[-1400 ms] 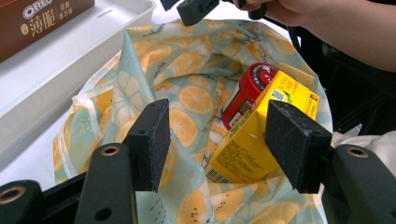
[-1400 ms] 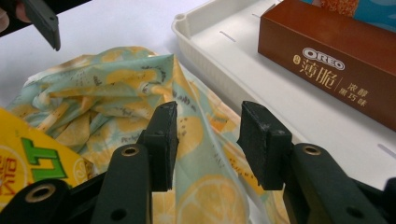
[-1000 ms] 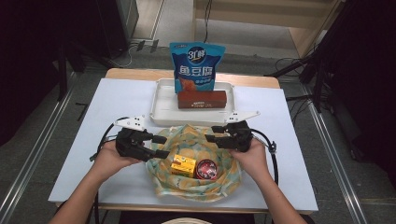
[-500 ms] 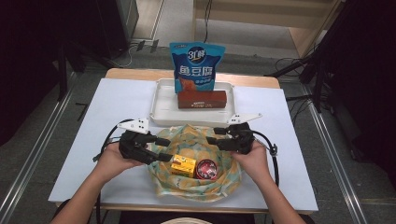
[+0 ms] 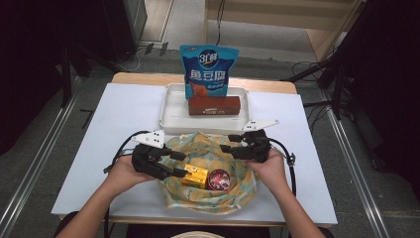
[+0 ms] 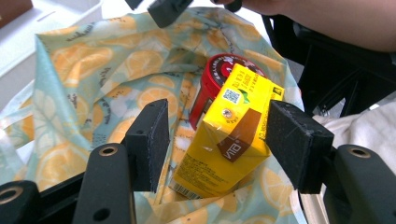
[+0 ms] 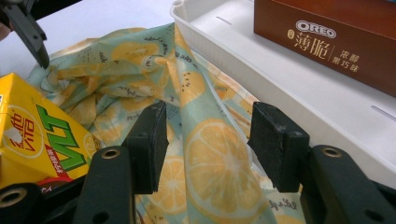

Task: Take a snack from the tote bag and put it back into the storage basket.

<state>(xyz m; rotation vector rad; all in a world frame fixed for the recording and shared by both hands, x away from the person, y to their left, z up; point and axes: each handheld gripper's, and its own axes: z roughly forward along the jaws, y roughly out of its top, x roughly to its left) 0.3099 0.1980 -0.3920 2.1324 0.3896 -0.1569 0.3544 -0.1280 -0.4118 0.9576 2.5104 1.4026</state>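
1. The yellow drink carton lies in the lemon-print cloth bag near the 6 o'clock edge of the tabletop, with a red tin touching it at its 3 o'clock side.
2. The left claw reaches in from 9 o'clock, level and low. Its jaws straddle the carton; the right-hand pad looks to be against the carton's edge, while a gap shows at the other pad, so it is open around the carton and not clamped.
3. The right claw comes in from 3 o'clock, its hand resting at the bag's edge. Its jaws have just been opening and stand apart. A fold of the bag's cloth rises between them, and neither pad presses on it.
4. Both forearms enter from 6 o'clock and angle toward each other over the bag.
5. At 12 o'clock from the bag a white tray holds a brown biscuit box. A blue snack pouch stands upright behind it.
6. The red tin is half covered by the carton in the left gripper view. The carton's lower end sinks into cloth folds, and the carton is cut off at the left edge of the right gripper view.
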